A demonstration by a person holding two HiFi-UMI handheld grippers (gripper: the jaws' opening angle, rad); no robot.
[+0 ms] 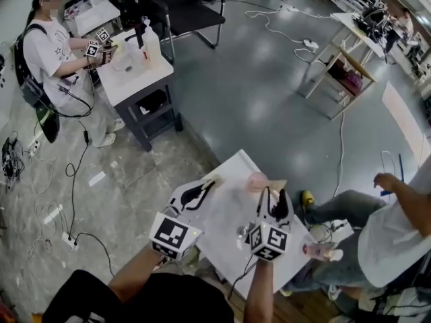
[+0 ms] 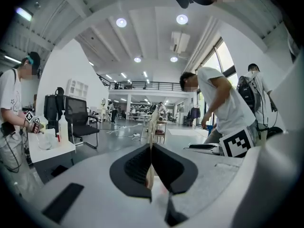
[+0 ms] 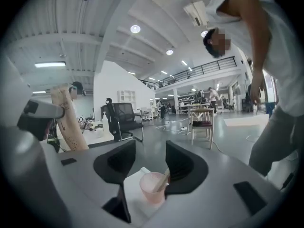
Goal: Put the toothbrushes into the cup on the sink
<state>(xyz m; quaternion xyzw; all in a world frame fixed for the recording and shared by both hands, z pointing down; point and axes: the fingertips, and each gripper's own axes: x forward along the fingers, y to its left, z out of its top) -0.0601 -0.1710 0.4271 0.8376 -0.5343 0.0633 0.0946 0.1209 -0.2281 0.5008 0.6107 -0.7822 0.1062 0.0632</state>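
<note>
Left to right: the left gripper (image 2: 151, 148) hovers over the white countertop (image 1: 219, 221), its jaws pressed together on a thin, pale toothbrush (image 2: 149, 175). Beside it, the right gripper (image 3: 149, 148) has its jaws apart and faces a pink cup (image 3: 153, 188) standing on the countertop. A second toothbrush (image 3: 164, 178) leans inside the cup.

Open-plan lab hall: bare grey floor (image 1: 256, 99), trailing cables (image 1: 71, 200) at 9 o'clock, white work table (image 1: 138, 79) and office chair (image 1: 192, 12) at 11–12 o'clock, second operator (image 1: 50, 52) at 10 o'clock, mezzanine railing (image 2: 142, 85), ceiling spotlights (image 2: 182, 19)
</note>
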